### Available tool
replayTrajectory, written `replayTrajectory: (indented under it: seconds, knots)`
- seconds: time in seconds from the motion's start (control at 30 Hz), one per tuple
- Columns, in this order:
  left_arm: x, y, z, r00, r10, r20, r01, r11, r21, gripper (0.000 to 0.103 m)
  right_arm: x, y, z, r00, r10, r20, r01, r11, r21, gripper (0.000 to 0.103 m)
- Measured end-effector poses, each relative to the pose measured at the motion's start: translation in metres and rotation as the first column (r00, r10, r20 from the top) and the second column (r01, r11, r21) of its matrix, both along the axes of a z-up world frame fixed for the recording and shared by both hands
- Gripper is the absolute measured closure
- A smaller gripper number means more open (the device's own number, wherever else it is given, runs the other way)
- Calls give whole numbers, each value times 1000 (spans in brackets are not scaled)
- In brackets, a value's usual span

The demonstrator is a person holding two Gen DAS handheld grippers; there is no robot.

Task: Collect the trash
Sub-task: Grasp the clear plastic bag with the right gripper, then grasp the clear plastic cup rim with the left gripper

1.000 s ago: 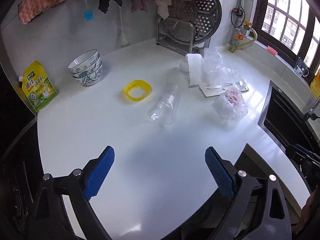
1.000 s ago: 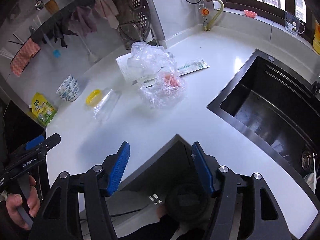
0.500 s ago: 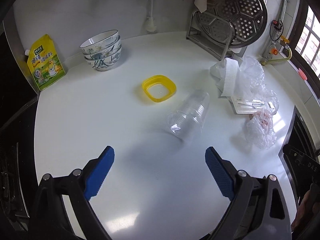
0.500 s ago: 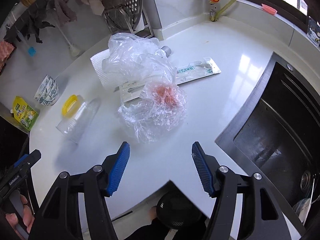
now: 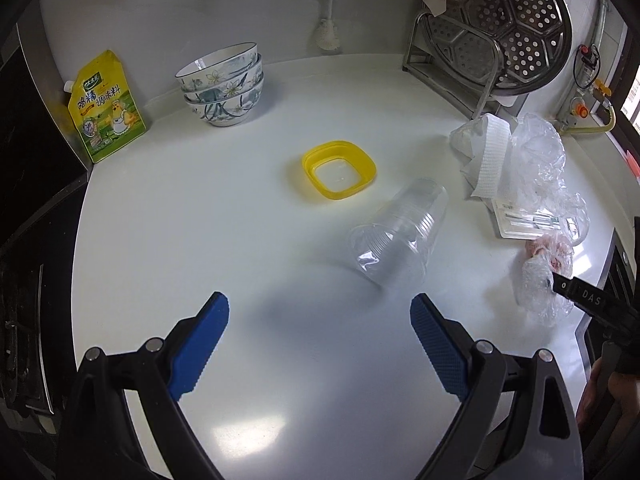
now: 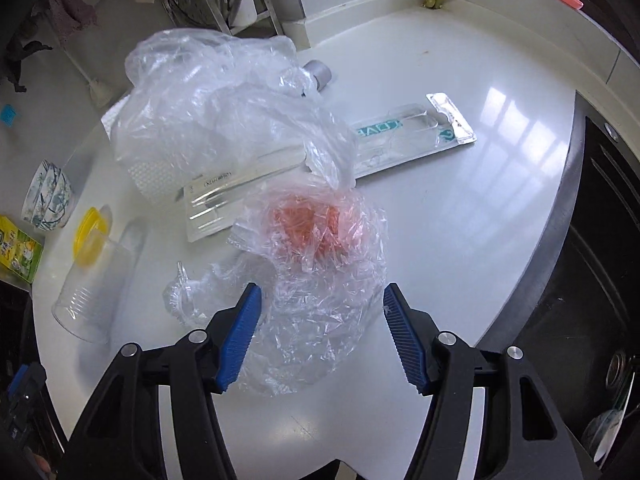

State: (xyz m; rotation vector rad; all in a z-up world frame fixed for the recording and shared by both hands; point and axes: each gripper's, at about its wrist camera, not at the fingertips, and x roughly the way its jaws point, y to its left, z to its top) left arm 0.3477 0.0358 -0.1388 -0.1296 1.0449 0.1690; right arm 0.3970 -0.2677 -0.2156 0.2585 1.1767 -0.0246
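A stack of white floral-patterned ceramic bowls (image 5: 222,86) stands near the wall on the white countertop (image 5: 200,240), with a yellow-green seasoning pouch (image 5: 105,106) leaning well to its left. A perforated round steel steamer tray (image 5: 508,20) stands upright in a metal rack (image 5: 452,60). A black sink (image 6: 580,280) borders the countertop.

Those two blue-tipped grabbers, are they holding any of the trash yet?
No. The right gripper, jaws just closing, straddles the crumpled plastic wrap without pinching it. The left gripper hangs open, short of the clear cup.
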Motion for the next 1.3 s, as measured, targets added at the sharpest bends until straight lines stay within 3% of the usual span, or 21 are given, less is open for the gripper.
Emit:
replayTrajectory:
  seconds: [0.03, 0.07, 0.1, 0.17, 0.47, 0.97, 1.2, 1.3]
  knots:
    - [2, -1, -2, 1000, 3, -1, -3, 1000, -3, 13, -3, 1, -4, 1000, 11, -11, -11, 1000, 2, 74]
    - [4, -2, -3, 1000, 4, -2, -4, 1000, -5, 13, -5, 0, -6, 1000, 21, -19, -21, 1000, 4, 83]
    - [6, -3, -5, 1000, 4, -2, -4, 1000, -8, 13, -9, -1, -6, 1000, 28, -9, -28, 1000, 5, 91]
    - [9, -7, -8, 1000, 1, -3, -1, 1000, -11, 13, -17, -4, -6, 999, 42, -6, -42, 999, 22, 96]
    - [23, -20, -26, 1000, -13, -20, 13, 1000, -28, 13, -40, -23, 13, 994, 89, 69, -95, 992, 80, 98]
    - [25, -23, -28, 1000, -23, -19, 22, 999, -39, 13, -52, -55, 60, 978, 43, 206, -72, 988, 137, 99]
    - [28, -25, -29, 1000, -19, -6, 19, 998, -55, 13, -51, -52, 69, 974, 45, 224, -78, 987, 140, 99]
    - [28, -22, -31, 1000, -7, -5, 6, 995, -100, 12, -53, -50, 68, 975, 50, 218, -82, 987, 138, 99]
